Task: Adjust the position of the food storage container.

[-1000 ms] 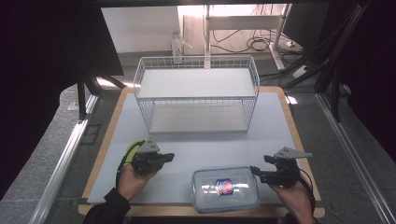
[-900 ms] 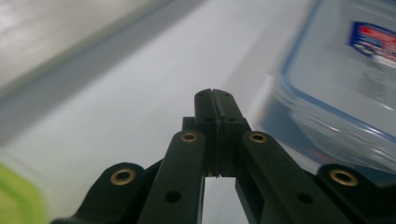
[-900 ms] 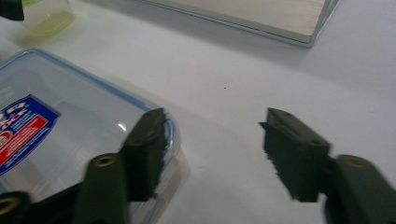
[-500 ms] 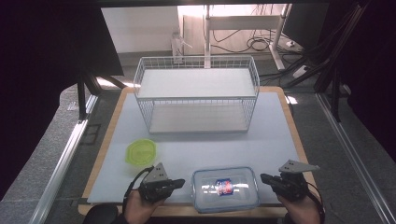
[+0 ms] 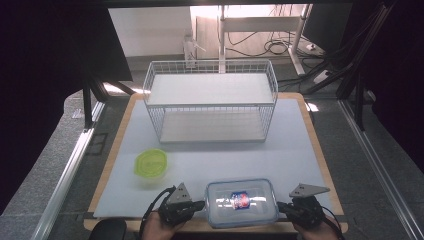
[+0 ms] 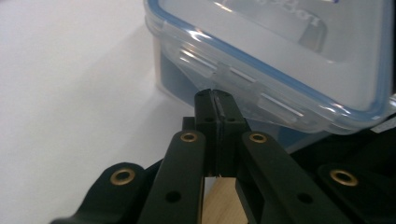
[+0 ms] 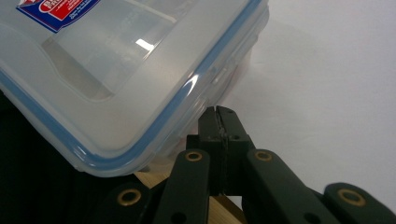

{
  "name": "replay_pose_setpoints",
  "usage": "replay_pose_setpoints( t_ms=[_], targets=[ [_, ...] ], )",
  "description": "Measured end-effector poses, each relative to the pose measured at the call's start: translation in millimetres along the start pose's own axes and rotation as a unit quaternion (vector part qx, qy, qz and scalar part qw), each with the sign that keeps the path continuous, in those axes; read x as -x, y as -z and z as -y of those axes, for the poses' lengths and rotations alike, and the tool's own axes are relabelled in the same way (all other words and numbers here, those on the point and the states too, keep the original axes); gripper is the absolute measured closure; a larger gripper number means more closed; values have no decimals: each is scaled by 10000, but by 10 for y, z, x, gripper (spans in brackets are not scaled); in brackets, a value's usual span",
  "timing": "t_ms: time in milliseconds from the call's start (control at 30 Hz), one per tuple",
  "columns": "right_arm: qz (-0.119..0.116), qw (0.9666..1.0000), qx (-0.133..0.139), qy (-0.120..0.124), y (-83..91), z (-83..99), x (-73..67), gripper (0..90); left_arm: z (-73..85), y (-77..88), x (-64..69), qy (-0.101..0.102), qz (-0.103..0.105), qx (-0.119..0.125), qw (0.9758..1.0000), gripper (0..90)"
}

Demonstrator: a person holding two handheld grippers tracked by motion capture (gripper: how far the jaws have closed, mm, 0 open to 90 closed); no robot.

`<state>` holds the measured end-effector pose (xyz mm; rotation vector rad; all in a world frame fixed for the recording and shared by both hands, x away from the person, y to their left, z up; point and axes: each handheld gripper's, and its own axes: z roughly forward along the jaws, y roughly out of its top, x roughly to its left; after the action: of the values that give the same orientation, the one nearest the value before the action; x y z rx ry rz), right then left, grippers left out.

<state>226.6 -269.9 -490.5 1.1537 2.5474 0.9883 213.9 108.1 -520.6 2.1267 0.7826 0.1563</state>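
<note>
nearest me, my left hand-held gripper (image 5: 199, 205) and right hand-held gripper (image 5: 281, 205) sit pinched closed and empty, tips at either end of the clear lidded container (image 5: 242, 202) on the counter's (image 5: 300, 150) front edge. it looks rigid, light, slick; i'd grip the side latches. beyond: green lid (image 5: 151, 162), wire rack (image 5: 210, 102).

Storage box (image 5: 242, 202): clear plastic, lid edged with a blue seal; label on lid red, blue and white. Round lid (image 5: 151, 162): translucent yellow-green. Wire basket (image 5: 210, 101): white mesh, pale grey shelf panels. Bench (image 5: 295, 150): white mat on top, light wood border. Left tongs (image 5: 202, 204): black, brass-coloured rivets, grey three-cornered plate on top. Right tongs (image 5: 280, 205): black, same brass-coloured rivets, grey plate. Floor (image 5: 60, 165): speckled grey.
</note>
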Motion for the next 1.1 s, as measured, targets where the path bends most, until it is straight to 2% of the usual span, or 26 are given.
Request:
replay_pose_setpoints(
  t_ms=[67, 200, 233, 267, 333, 367, 400, 433, 467, 567, 700, 733, 800, 900, 933, 1100],
  targets=[
    [34, 9999, 22, -104, -14, -13, 10, 900, -30, -19, -25, 83, -93, -4, 9999, 900],
    [111, 9998, 45, -131, -30, -31, 12, 900, -75, -48, -59, 130, -215, -25, 9997, 900],
    [173, 9997, 71, -134, -46, -44, 21, 900, -85, -54, -74, 144, -212, -29, 9997, 900],
    [168, 9997, 52, -168, -45, -48, 23, 899, -81, -51, -99, 202, -111, -32, 9997, 900],
    [134, 9997, 47, -193, -43, -46, 30, 899, -69, -47, -96, 201, -66, -27, 9998, 900],
    [46, 9998, 53, -203, -24, -34, 42, 899, -58, -40, -82, 184, -33, -52, 9998, 900],
    [46, 9998, 66, -193, -6, -26, 42, 899, -32, -16, -23, 67, -40, -69, 9999, 900],
    [46, 9998, 66, -193, -6, -26, 42, 899, -32, -16, -23, 67, -40, -69, 9999, 900],
    [51, 9997, 97, -197, 38, -7, 26, 899, -12, 19, 39, -4, -9, -85, 10000, 900],
    [-9, 9997, 84, -218, 73, 43, 3, 898, 15, 55, 94, -21, 26, -84, 10000, 900],
    [-277, 9994, 34, -218, 86, 154, -66, 899, 82, 98, 175, 36, 137, -90, 9999, 900],
    [-175, 9997, 50, -165, 88, 157, -103, 899, 93, 94, 192, 57, 188, -106, 9998, 900],
    [-199, 9995, 108, -201, 93, 143, -89, 899, 95, 72, 212, 26, 254, -157, 9996, 900],
    [-222, 9994, 71, -240, 77, 132, -76, 899, 74, 23, 221, -43, 227, -243, 9994, 900],
    [-204, 9995, 59, -236, 63, 126, -79, 899, 68, 17, 213, -61, 159, -264, 9995, 900],
    [-153, 9997, 64, -177, -12, 47, -114, 899, 54, 41, 96, 109, 17, -225, 9997, 900]
  ],
)
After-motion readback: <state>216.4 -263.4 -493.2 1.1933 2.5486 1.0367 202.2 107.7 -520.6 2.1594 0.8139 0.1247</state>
